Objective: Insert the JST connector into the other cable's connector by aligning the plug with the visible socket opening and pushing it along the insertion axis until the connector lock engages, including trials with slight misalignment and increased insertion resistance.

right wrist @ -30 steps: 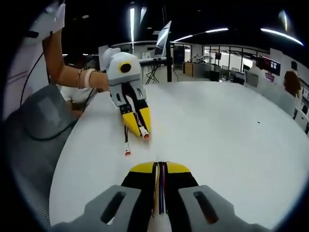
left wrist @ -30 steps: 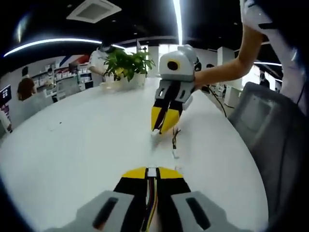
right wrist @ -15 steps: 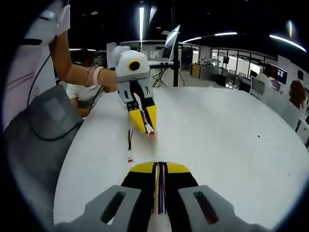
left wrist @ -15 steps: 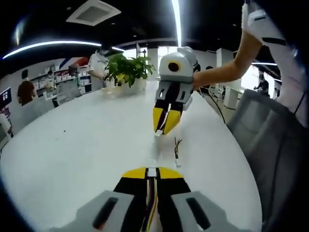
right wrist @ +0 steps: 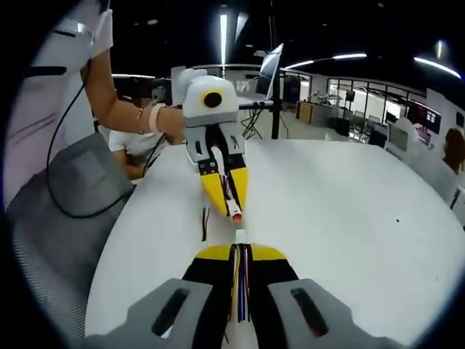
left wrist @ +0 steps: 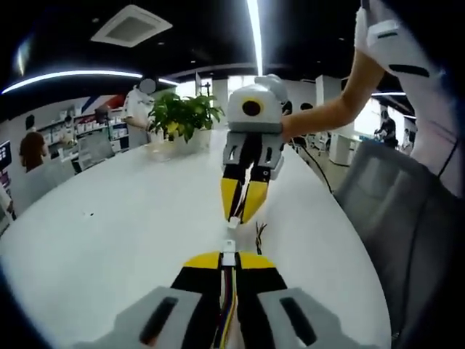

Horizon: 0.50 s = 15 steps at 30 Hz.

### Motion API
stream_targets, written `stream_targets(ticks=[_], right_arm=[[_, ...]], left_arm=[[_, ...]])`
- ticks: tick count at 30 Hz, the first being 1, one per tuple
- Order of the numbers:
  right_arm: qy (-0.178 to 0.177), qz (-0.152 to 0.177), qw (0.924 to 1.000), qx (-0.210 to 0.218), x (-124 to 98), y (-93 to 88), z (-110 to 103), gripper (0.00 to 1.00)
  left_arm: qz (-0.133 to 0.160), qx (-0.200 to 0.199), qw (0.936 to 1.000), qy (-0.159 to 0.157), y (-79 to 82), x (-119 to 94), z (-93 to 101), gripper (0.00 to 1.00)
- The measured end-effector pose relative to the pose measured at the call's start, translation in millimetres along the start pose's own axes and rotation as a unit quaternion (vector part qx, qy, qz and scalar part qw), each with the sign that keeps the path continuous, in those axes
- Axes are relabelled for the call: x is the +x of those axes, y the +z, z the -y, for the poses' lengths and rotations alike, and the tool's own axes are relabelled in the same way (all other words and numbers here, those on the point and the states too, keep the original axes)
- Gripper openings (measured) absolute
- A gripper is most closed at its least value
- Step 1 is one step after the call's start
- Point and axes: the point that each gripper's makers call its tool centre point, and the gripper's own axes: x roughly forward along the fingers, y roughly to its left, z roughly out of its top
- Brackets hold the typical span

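Observation:
My left gripper (left wrist: 229, 259) is shut on a cable with coloured wires, and its small white connector (left wrist: 229, 249) pokes out past the yellow jaw tips. Facing it tip to tip, my right gripper (left wrist: 237, 217) is shut on the other cable, whose white plug (left wrist: 232, 225) sits a short gap from that connector. In the right gripper view, my right gripper (right wrist: 240, 251) holds the wires with the white plug (right wrist: 240, 235) in front. The left gripper (right wrist: 234, 211) points down at it with a red-tipped connector (right wrist: 236, 216) almost touching. A loose cable tail (right wrist: 205, 222) hangs beside it.
Both grippers hover over a round white table (left wrist: 109, 218). A potted plant (left wrist: 182, 116) stands at the table's far side. A grey chair (left wrist: 392, 196) sits by the table edge at the right. A person's forearm (right wrist: 131, 116) holds the left gripper. People stand in the background.
The two grippers have come closer together and lined up tip to tip. The gap between the two connectors has shrunk to almost nothing. Both stay shut on their cables.

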Motion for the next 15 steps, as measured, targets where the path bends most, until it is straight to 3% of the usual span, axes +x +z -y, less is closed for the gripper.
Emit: stream_targets(ticks=[15], right_arm=[[0.016,0.006,0.9998,0.004,3.1,5.1,-4.3,0.03]], left_arm=[[0.002,0.004,0.9999,-0.014,4.2,4.9,7.6,0.0]])
